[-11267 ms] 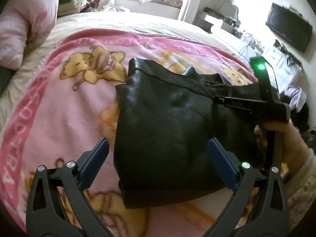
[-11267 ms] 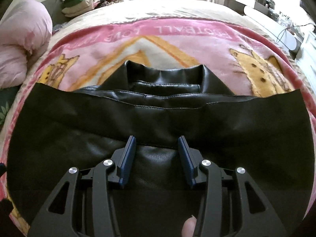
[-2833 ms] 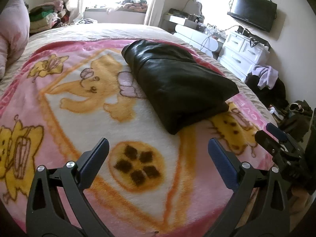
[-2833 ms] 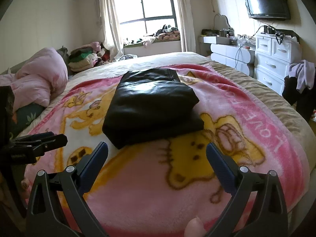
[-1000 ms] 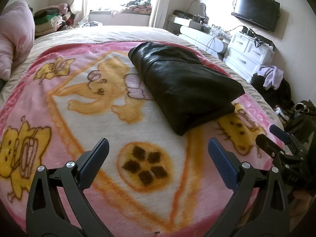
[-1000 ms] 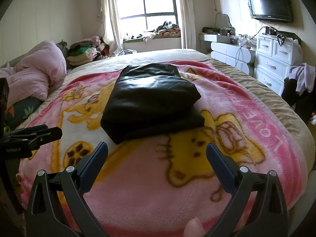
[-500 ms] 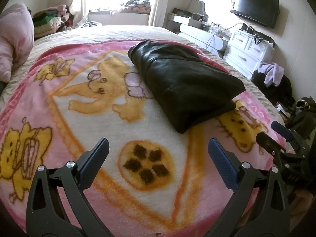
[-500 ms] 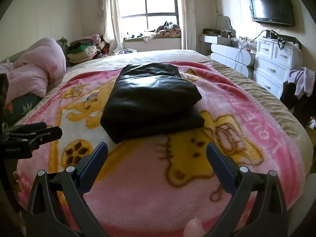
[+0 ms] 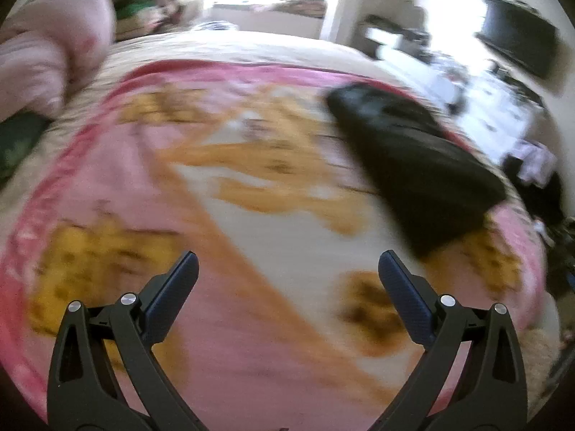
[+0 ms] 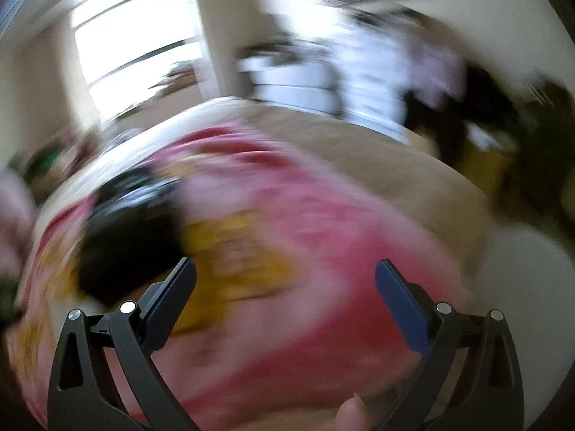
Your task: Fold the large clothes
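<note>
The folded black leather garment (image 9: 413,165) lies on the pink cartoon blanket (image 9: 233,215), at the right of the left wrist view. It also shows in the right wrist view (image 10: 125,237), at the left and heavily blurred. My left gripper (image 9: 287,269) is open and empty above the blanket, well short of the garment. My right gripper (image 10: 285,273) is open and empty, over the blanket's pink right side (image 10: 323,251). Both views are smeared by motion.
A pink pillow (image 9: 50,54) sits at the bed's far left. White drawers (image 10: 359,86) and a dark clothes pile (image 10: 485,115) stand beyond the bed's right edge. A wall TV (image 9: 517,50) hangs at the right. A window (image 10: 136,39) is at the back.
Both grippers have swung fast: the left view turned left, the right view turned right, so the garment slid toward each frame's side. Both stay open and empty.
</note>
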